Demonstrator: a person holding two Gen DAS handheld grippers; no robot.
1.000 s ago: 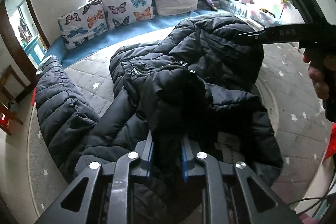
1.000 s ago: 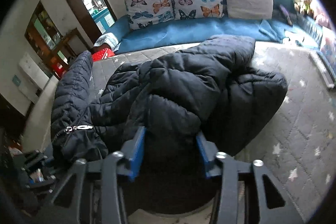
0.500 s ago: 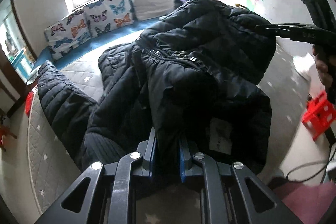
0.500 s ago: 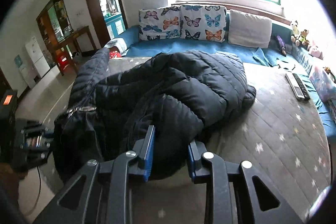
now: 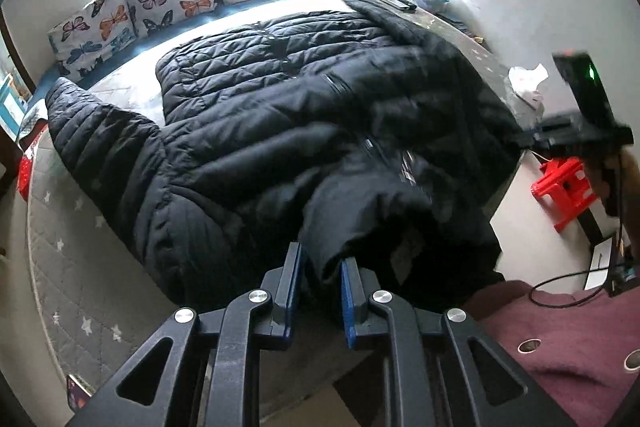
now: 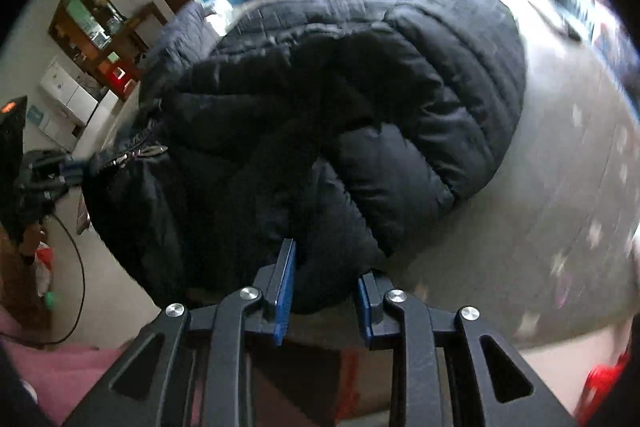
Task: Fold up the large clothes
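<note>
Now we have the bed carrying the black puffer jacket, which lies spread across the star-print mattress with one sleeve trailing toward the left edge and the near hem bunched at the mattress's front edge. To do this step well, we judge both grips should pull evenly, keeping the hem taut and level so the quilted body settles flat without trapped lumps. Our left gripper has its jaws clenched on a fold of the hem; the right gripper has its jaws closed around a thick roll of fabric. In the right wrist view the scene is blurred, so finer detail is unclear.
</note>
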